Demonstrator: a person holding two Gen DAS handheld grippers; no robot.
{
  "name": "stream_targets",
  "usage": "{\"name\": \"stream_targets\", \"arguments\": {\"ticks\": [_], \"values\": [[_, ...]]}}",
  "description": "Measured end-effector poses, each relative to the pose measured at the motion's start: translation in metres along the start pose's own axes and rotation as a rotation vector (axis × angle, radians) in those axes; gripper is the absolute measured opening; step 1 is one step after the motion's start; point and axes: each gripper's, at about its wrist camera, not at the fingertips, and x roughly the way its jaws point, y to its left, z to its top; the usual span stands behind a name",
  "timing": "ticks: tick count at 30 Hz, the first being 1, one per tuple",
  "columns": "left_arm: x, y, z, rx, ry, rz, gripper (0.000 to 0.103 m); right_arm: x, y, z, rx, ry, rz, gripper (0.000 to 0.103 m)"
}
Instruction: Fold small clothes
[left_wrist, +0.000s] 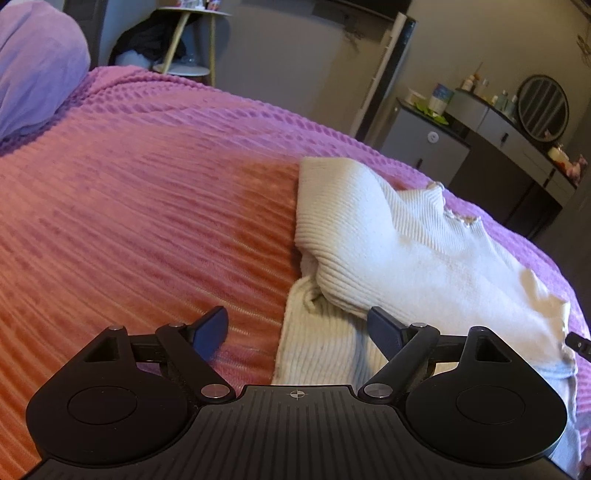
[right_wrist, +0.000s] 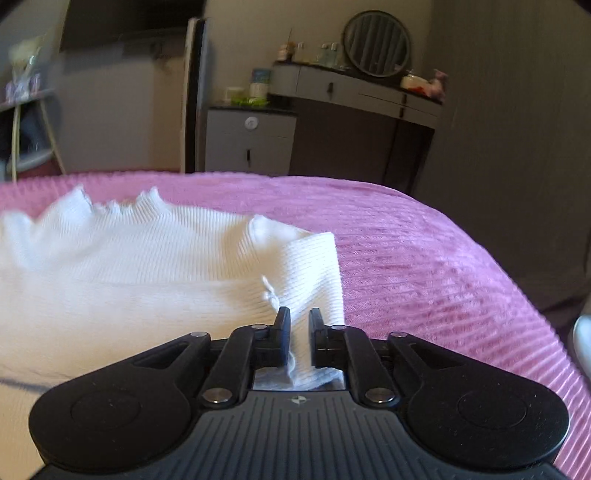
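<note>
A white ribbed knit garment (left_wrist: 399, 240) with a frilly edge lies on the pink bedspread (left_wrist: 147, 221), partly folded over itself. My left gripper (left_wrist: 297, 328) is open just above the bed, its fingers either side of the garment's near left edge, holding nothing. In the right wrist view the same garment (right_wrist: 147, 266) spreads to the left. My right gripper (right_wrist: 298, 325) is shut on a folded corner of the garment, with cloth bunched between the fingers.
A purple pillow (left_wrist: 33, 62) lies at the bed's far left. Beyond the bed stand a round side table (left_wrist: 192, 40), a grey cabinet (right_wrist: 251, 140) and a dressing table with a round mirror (right_wrist: 376, 42). The bed edge (right_wrist: 480, 236) drops off at right.
</note>
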Motion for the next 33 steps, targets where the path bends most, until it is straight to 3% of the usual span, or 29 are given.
{"name": "stream_targets", "arguments": {"ticks": [4, 8, 11, 14, 18, 20, 23, 25, 28, 30, 33], "values": [[0.000, -0.002, -0.001, -0.003, -0.007, 0.015, 0.088, -0.021, 0.031, 0.004, -0.018, -0.065, 0.238, 0.012], [-0.002, 0.001, 0.001, -0.015, -0.025, 0.010, 0.088, -0.027, 0.091, 0.003, -0.085, -0.037, 0.512, 0.013], [0.001, 0.007, 0.002, -0.029, -0.013, 0.015, 0.090, -0.026, 0.125, -0.001, -0.154, -0.033, 0.626, 0.014], [0.002, 0.010, 0.003, -0.042, -0.011, 0.005, 0.090, -0.007, 0.111, -0.004, -0.129, 0.003, 0.578, 0.014], [0.006, 0.005, 0.001, -0.027, -0.020, 0.014, 0.093, 0.019, 0.023, -0.008, 0.042, 0.032, 0.474, 0.012], [0.006, 0.000, 0.000, -0.002, -0.023, 0.030, 0.093, 0.027, -0.018, -0.006, 0.111, 0.034, 0.340, 0.012], [0.005, -0.005, 0.001, 0.006, -0.021, 0.035, 0.093, 0.024, -0.054, -0.002, 0.198, 0.031, 0.219, 0.017], [-0.001, -0.010, 0.003, 0.005, -0.034, 0.017, 0.093, 0.011, -0.052, -0.001, 0.189, 0.023, 0.233, 0.021], [-0.009, -0.022, 0.006, 0.047, -0.061, -0.020, 0.094, -0.011, -0.032, -0.008, 0.144, -0.008, 0.401, 0.033], [-0.006, -0.029, 0.004, 0.091, -0.060, -0.020, 0.094, -0.013, -0.017, -0.014, 0.088, 0.000, 0.455, 0.034], [0.002, -0.030, 0.001, 0.094, -0.025, -0.003, 0.094, -0.003, -0.006, -0.020, -0.021, 0.036, 0.393, 0.034]]}}
